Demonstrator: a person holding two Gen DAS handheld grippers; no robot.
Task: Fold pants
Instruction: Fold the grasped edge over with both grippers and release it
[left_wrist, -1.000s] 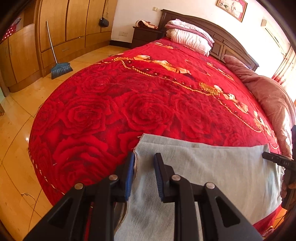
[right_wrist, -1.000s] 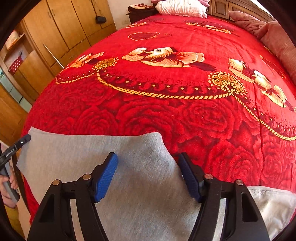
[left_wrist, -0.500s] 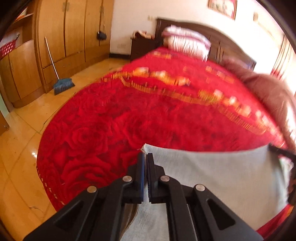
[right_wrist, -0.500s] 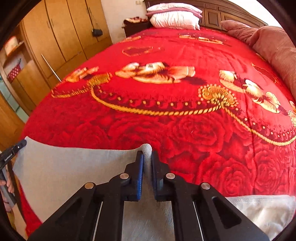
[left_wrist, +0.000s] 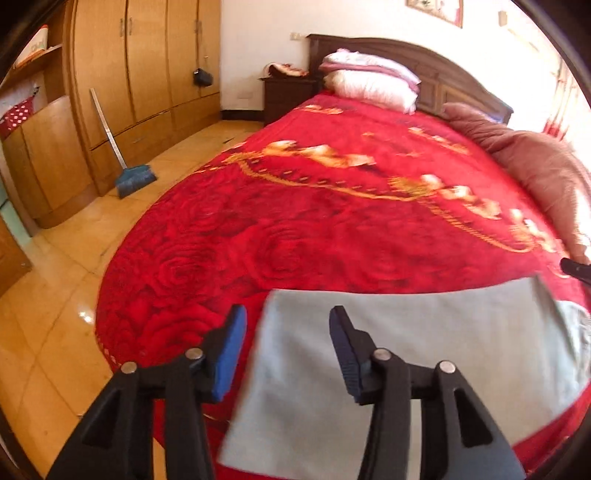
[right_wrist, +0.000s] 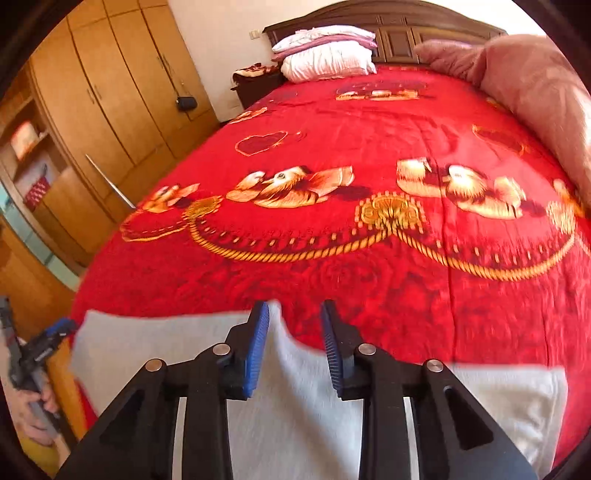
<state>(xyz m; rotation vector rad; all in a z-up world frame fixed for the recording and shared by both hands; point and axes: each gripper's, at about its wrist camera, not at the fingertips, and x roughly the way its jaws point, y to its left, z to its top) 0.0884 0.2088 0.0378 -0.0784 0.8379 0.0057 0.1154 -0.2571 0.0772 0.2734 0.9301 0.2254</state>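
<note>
So the count: one pair of grey pants (left_wrist: 424, 350) was on one red bedspread (left_wrist: 314, 229), lower part of the frame. Two grippers showed up, the left gripper (left_wrist: 286, 350) and the right gripper (right_wrist: 293, 347), each with two blue pads. Two white pillows (right_wrist: 325, 55) were stacked top centre, plus one pink quilt (right_wrist: 535, 85) upper right. One broom (left_wrist: 127, 166) and one small black bag (left_wrist: 202, 77) sat at the left, by the wardrobe.

sunlit bdrm, wood wardrobes (left_wrist: 147, 62), tile floor (left_wrist: 48, 295)
</note>
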